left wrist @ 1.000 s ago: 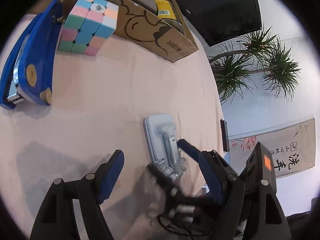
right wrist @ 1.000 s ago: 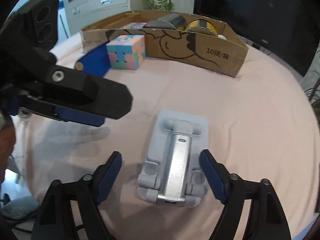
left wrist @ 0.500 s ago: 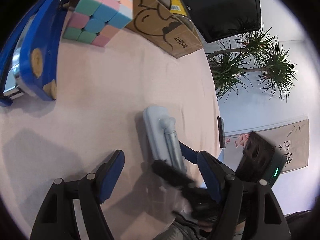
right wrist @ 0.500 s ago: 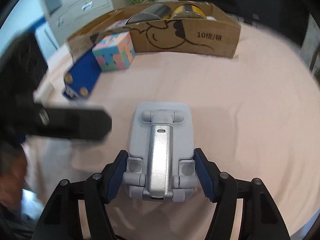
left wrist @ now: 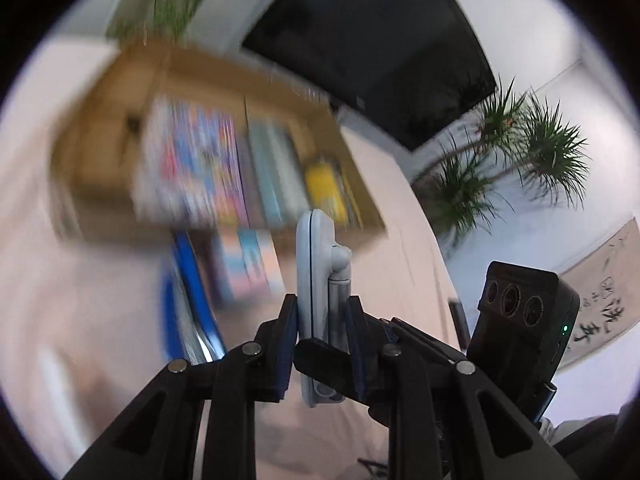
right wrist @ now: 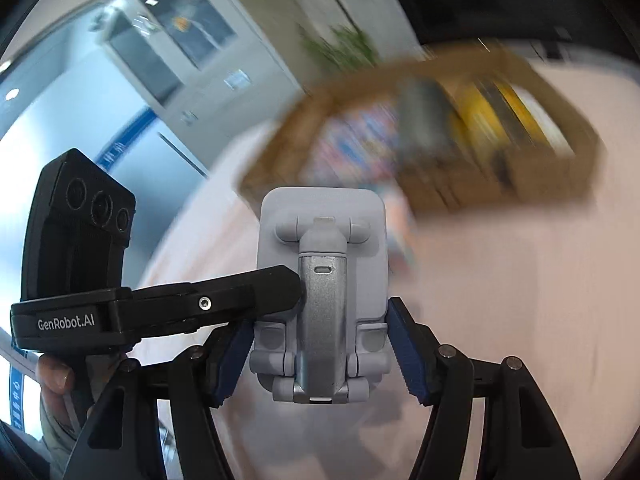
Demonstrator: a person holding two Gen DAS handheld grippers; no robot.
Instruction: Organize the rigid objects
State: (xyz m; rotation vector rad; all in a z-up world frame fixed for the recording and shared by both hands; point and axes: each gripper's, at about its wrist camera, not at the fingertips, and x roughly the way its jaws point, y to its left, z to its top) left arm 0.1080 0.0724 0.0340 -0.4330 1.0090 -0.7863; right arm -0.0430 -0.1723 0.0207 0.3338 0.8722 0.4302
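1. Left wrist view: the left gripper (left wrist: 322,334) points forward and a bit down, and its jaws have just been closing. They're now clamped flat on the faces of the grey phone stand (left wrist: 318,280), which sits edge-on between the blue pads and sticks out ahead of the fingers, clear of the table. The right gripper (left wrist: 404,340) comes in from the right side and crosses just behind the stand.

2. Same view, surroundings: the pink tablecloth (left wrist: 80,280) runs under everything. Ahead is a blurred cardboard box (left wrist: 100,152) with colourful stuff in it. A blue stapler (left wrist: 188,280) and a pastel cube (left wrist: 250,264) lie between the box and the gripper, too smeared to tell if they touch. A dark screen (left wrist: 380,48) and a spiky plant (left wrist: 520,152) are off to the upper right. The table edge curves past on the right.

3. Right wrist view: the right gripper (right wrist: 320,356) is half open but pressing the stand's two side edges, so both grippers hold it. One left finger (right wrist: 240,300) lies across the stand's metal arm. A hand (right wrist: 56,380) shows at the lower left.

4. Same view, space: the box sits ahead to the upper right, with open cloth on the right and a cabinet (right wrist: 168,52) far left.
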